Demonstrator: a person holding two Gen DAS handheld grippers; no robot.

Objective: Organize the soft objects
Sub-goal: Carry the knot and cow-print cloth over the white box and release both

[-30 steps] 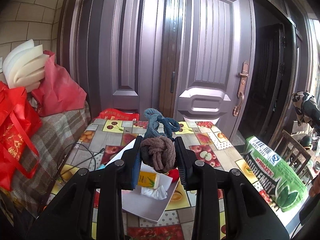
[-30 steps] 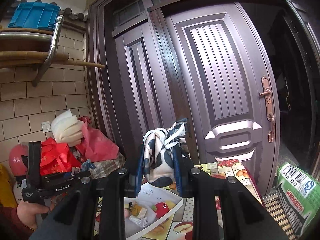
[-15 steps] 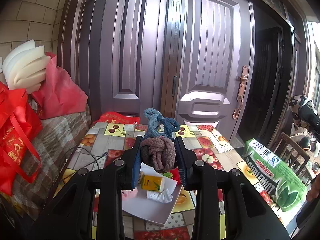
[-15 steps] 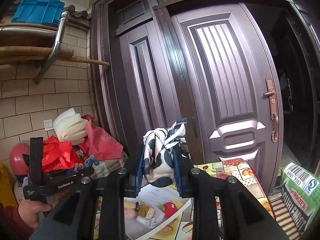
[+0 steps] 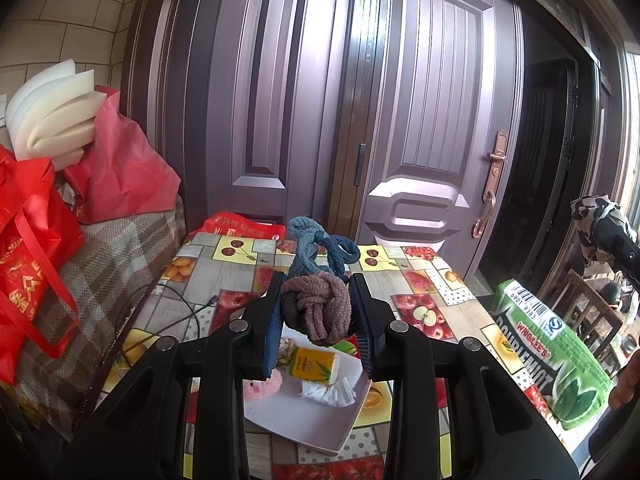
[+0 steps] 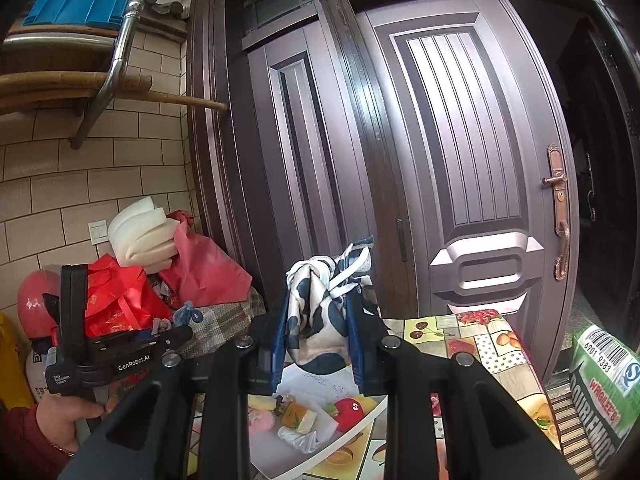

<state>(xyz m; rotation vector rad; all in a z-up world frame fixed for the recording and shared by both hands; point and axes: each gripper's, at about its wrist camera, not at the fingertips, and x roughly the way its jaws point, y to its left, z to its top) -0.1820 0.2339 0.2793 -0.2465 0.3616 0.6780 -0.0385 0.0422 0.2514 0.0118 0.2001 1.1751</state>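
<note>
The left tool (image 5: pixel 316 312) pinches a knotted brown-and-blue rope (image 5: pixel 316 304); the right tool (image 6: pixel 318 336) pinches a cow-print cloth (image 6: pixel 320 312). Lower each gently over the white tray (image 5: pixel 304 424) below before releasing.

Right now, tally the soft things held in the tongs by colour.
Brown and blue knotted rope, left tongs: 1
Black-and-white knotted cloth, right tongs: 1
Total: 2

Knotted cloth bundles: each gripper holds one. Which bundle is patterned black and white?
The silky bundle clamped in the right gripper; the left gripper holds a plain brown-and-blue towelling knot.
</note>
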